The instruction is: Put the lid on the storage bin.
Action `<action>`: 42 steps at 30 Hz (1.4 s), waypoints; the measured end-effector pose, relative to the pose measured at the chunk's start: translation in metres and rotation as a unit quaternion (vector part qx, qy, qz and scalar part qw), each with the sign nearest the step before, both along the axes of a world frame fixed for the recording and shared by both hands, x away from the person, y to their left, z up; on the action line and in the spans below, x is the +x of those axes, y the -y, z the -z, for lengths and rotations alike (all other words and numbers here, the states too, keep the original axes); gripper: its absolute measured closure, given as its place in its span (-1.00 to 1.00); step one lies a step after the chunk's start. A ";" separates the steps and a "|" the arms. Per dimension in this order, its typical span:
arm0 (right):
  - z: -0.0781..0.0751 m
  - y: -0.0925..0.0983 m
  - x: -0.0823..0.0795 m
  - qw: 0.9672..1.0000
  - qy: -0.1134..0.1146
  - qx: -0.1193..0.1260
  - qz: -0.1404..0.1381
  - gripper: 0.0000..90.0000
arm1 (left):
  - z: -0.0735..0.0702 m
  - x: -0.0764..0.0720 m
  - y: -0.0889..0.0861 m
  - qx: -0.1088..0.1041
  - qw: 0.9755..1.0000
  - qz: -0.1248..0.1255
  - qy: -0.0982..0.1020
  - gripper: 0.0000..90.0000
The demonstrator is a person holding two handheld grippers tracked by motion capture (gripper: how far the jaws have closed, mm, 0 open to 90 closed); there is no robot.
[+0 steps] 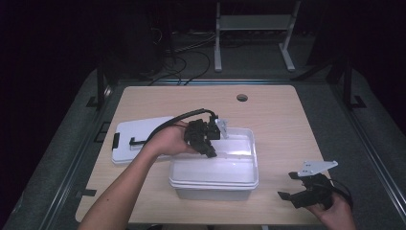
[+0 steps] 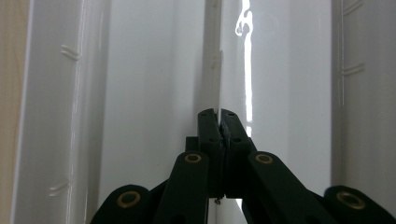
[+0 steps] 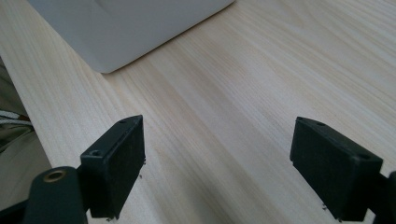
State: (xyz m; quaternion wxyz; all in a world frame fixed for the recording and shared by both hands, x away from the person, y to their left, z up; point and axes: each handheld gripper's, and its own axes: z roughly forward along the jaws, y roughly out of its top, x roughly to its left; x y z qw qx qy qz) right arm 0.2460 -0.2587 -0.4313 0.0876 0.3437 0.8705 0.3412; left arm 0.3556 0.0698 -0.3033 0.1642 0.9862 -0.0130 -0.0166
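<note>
Left hand-held gripper [image 1: 210,152]: held over the open white tub [image 1: 249,158], tips pointing down into its left part; jaws pressed together, nothing visible between them.
Left gripper view: the two black jaws [image 2: 218,122] meet tip to tip in front of the tub's glossy white inside wall [image 2: 140,93]; a strip of wood shows at the far left edge.
Right hand-held gripper [image 1: 290,187]: held low near the front right corner of the counter [image 1: 277,120], well apart from the tub; jaws spread wide, nothing between them.
Right gripper view: the two pads [image 3: 119,163] stand far apart over bare wood grain; a corner of the tub [image 3: 140,28] lies ahead at the upper left.
Tub: stands on the counter slightly right of the middle, near the front edge, open at the top; its inside looks plain white.
Lid [image 1: 134,139]: white, with a dark latch at its left side, lying flat on the counter just left of the tub and partly behind the left forearm.
Counter: light wood, with a round hole [image 1: 242,97] near its far edge.
</note>
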 end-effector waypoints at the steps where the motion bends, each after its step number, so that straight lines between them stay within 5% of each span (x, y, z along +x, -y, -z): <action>1: 0.000 0.000 0.000 1.000 0.000 0.000 0.000 -0.61 | 0.001 0.001 0.000 0.001 1.000 -0.001 -0.001 0.98; 13: -0.001 0.003 -0.001 1.000 0.003 0.002 0.002 -0.61 | 0.007 0.001 0.004 0.017 1.000 0.005 -0.003 0.98; 25: 0.000 0.002 -0.001 1.000 0.002 -0.001 0.001 -0.61 | -0.008 -0.001 -0.011 -0.015 1.000 -0.002 0.002 0.59; 34: 0.000 0.005 -0.001 1.000 0.001 -0.003 0.008 -0.61 | -0.028 -0.002 -0.055 -0.058 0.997 -0.034 0.028 0.19; 38: -0.001 0.006 -0.002 1.000 0.004 -0.003 0.014 -0.61 | -0.035 -0.004 -0.088 -0.088 0.994 -0.054 0.031 0.10; 42: -0.002 0.004 -0.002 1.000 0.006 -0.003 0.014 -0.61 | -0.037 -0.004 -0.119 -0.083 0.992 -0.080 0.044 0.06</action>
